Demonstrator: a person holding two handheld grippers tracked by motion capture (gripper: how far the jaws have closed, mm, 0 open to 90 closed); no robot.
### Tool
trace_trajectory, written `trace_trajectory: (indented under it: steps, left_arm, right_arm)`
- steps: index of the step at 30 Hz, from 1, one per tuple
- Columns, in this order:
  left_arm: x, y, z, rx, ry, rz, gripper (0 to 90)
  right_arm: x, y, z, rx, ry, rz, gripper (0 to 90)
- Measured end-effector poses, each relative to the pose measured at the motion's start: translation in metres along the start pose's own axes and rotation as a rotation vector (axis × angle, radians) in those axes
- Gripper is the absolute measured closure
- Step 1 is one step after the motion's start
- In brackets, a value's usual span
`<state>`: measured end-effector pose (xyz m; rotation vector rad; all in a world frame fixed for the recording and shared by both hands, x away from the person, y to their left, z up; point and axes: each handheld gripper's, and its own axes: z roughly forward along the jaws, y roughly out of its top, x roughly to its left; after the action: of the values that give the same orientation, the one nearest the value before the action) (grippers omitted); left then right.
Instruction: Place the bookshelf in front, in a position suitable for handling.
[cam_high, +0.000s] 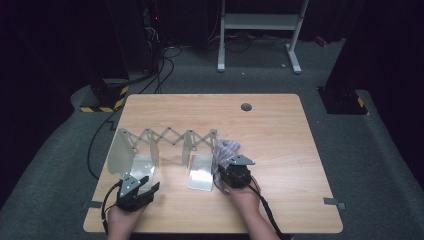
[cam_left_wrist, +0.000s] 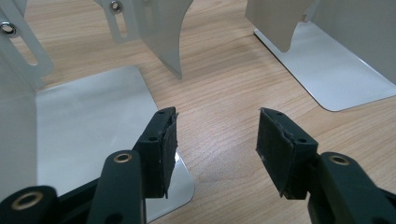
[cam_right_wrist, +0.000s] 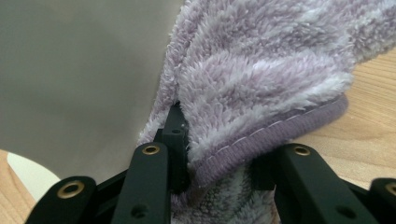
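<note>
A: Where is the cloth?

B: The fluffy lilac towel (cam_right_wrist: 261, 79) is bunched up between the jaws of the right tongs (cam_right_wrist: 219, 154), which are clamped on it. In the right gripper view its stitched purple hem curls across the front of the jaws and the pile bulges out above them.

A: And on the table?

B: In the high view the towel (cam_high: 227, 148) sits just past the right tongs (cam_high: 231, 167), pressed up against the right end of the metal expanding rack (cam_high: 167, 137). The grey surface of the rack's end plate (cam_right_wrist: 79, 74) stands directly to the left of the towel in the right gripper view, touching it as far as I can tell.

A: What does the rack look like?

B: A row of pale upright dividers linked by a scissor lattice, each with a flat shiny foot lying on the wooden table (cam_high: 280, 150). It runs from the left side of the table toward the middle.

A: The other hand?

B: The left tongs (cam_high: 145, 186) rest near the front left edge of the table, just in front of the leftmost divider's foot. In the left gripper view the left tongs (cam_left_wrist: 217, 140) stand apart with nothing between them, only bare wood grain showing in the gap; one pad hangs over the corner of a rack foot (cam_left_wrist: 93, 116)

A: Anything else on the table?

B: A small round grey cable port (cam_high: 246, 106) near the far edge, well apart from everything
</note>
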<state>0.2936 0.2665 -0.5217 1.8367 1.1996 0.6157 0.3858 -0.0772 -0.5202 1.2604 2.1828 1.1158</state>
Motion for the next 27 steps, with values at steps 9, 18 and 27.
trace_trajectory:
  steps: [9,18,27]
  left_arm:
    - [0.004,0.001,-0.006,0.01,0.008,-0.003,47.5]
    - [0.023,-0.014,-0.038,0.023,0.14,-0.027,51.1]
    - [0.06,-0.008,-0.044,-0.034,0.242,-0.144,44.6]
  right_arm:
    - [-0.002,0.003,-0.025,-0.054,0.001,-0.012,65.9]
    - [-0.012,-0.012,-0.078,-0.141,-0.02,-0.051,64.8]
    - [-0.035,-0.035,-0.08,-0.102,-0.037,0.019,64.7]
